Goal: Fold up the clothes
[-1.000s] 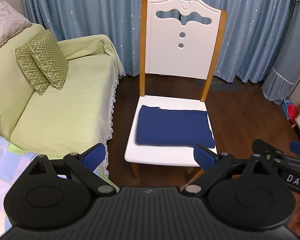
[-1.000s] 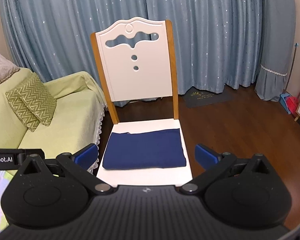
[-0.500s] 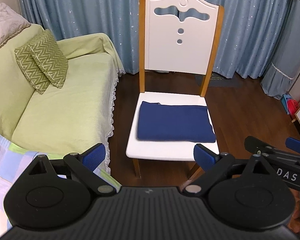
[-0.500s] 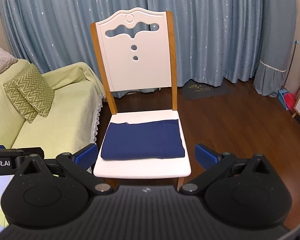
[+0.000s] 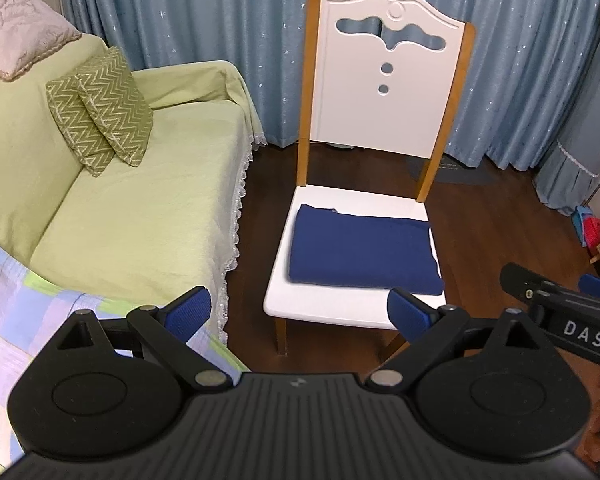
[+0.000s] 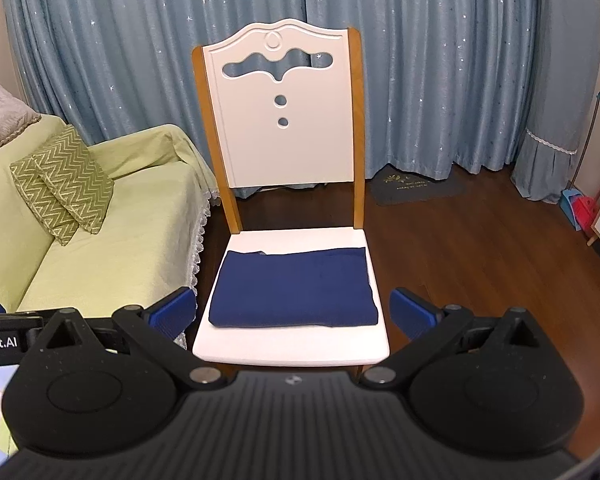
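Folded navy garment (image 6: 294, 288) flat on white chair (image 6: 288, 346) seat, left hand-held gripper (image 5: 300, 312) and right hand-held gripper (image 6: 294, 310) both wide, empty.

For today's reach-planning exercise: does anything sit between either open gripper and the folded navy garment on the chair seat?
Nothing visible does. The navy garment lies alone on the white chair seat, open air before both grippers.

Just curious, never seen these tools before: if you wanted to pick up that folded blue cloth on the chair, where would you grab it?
Probably at the near edge of the folded blue cloth, coming from the front of the chair. That edge is thick and rounded, lies close to the seat's open front, and faces both open grippers, left gripper and right gripper. The backrest blocks the far side.
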`<state>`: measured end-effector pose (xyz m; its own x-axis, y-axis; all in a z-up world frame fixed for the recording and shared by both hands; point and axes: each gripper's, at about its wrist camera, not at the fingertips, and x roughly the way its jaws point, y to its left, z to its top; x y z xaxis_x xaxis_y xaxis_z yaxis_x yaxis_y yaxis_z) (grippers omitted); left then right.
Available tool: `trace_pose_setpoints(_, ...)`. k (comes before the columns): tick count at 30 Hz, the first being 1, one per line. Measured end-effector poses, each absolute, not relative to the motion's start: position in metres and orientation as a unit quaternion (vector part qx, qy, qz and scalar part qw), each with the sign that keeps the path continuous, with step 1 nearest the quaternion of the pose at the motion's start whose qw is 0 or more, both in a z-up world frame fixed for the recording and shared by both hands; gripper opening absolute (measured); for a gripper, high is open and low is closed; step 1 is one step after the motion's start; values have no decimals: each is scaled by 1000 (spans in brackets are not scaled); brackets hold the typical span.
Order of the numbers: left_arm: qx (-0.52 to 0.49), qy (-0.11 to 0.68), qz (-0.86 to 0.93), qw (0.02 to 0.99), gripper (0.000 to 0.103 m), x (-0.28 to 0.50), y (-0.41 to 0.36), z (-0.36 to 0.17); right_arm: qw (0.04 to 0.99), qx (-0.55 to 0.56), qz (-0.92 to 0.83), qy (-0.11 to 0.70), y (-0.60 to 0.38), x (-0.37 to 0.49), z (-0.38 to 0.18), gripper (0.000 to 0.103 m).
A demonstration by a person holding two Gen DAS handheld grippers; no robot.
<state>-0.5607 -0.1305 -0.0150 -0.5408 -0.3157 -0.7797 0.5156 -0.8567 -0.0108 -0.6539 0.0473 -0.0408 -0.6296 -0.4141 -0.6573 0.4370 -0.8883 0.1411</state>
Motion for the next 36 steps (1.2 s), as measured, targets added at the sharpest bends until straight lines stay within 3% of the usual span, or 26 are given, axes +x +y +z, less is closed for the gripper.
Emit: trace_pose_setpoints(36, 457, 96, -863, 193, 96, -664, -116, -45, 187, 395, -899, 13, 67, -728, -64, 102)
